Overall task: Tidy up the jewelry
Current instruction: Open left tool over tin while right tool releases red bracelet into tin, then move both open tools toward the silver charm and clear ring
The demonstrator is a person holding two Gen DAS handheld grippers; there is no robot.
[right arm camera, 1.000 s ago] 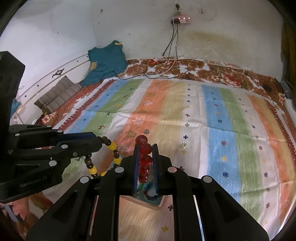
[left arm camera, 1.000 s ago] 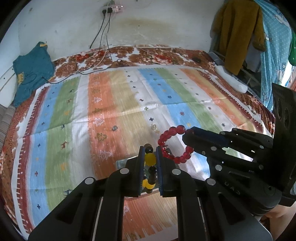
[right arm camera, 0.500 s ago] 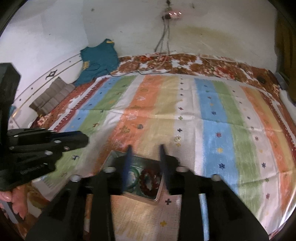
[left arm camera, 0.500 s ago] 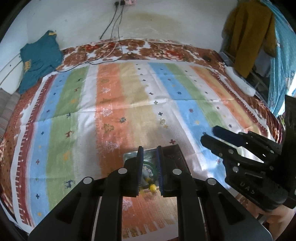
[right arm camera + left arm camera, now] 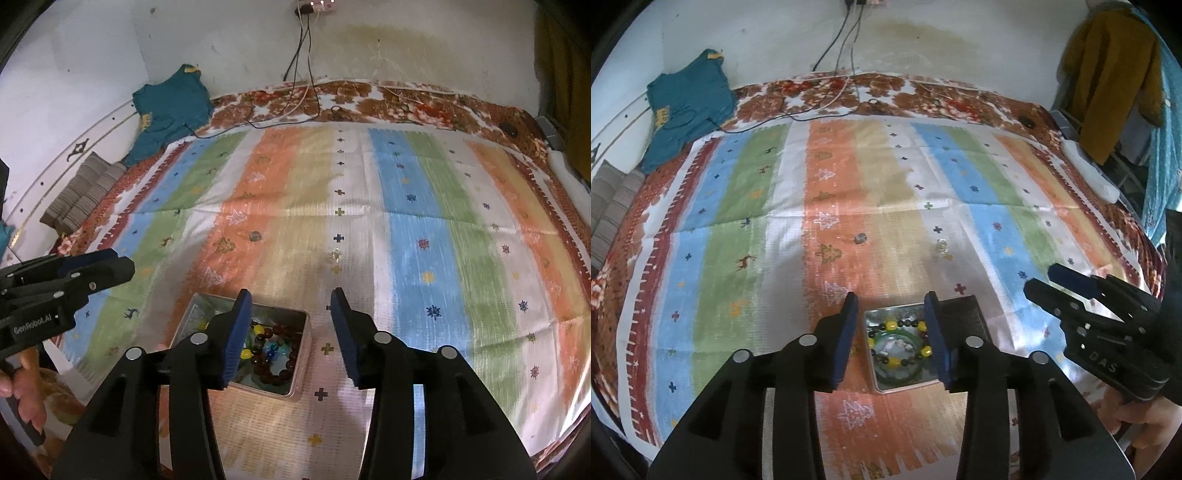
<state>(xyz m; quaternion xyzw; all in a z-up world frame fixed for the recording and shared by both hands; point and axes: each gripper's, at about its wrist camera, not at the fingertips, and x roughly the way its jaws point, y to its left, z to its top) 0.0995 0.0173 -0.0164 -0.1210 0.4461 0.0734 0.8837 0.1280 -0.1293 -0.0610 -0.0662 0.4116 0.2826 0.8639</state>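
A small metal tin (image 5: 877, 380) sits on the striped cloth near the front edge. It holds a yellow-and-dark bead bracelet (image 5: 897, 341) over a green bangle (image 5: 897, 373). In the right wrist view the tin (image 5: 299, 354) also holds a dark red bead bracelet (image 5: 275, 363). My left gripper (image 5: 891, 334) is open and empty right above the tin. My right gripper (image 5: 290, 332) is open and empty, above the tin's right side. A dark small piece (image 5: 860, 238) and a clear one (image 5: 941, 244) lie on the cloth beyond the tin.
The striped cloth (image 5: 738, 206) covers a bed against a white wall. A teal shirt (image 5: 685, 107) and cables (image 5: 846, 99) lie at the back. Folded cushions (image 5: 83, 192) are at the left, hanging clothes (image 5: 1108, 74) at the right. A dark lid (image 5: 964, 317) lies beside the tin.
Both grippers held bracelets a second ago, the left a yellow-and-dark one, the right a red one. Both have opened and the bracelets now lie in the tin.
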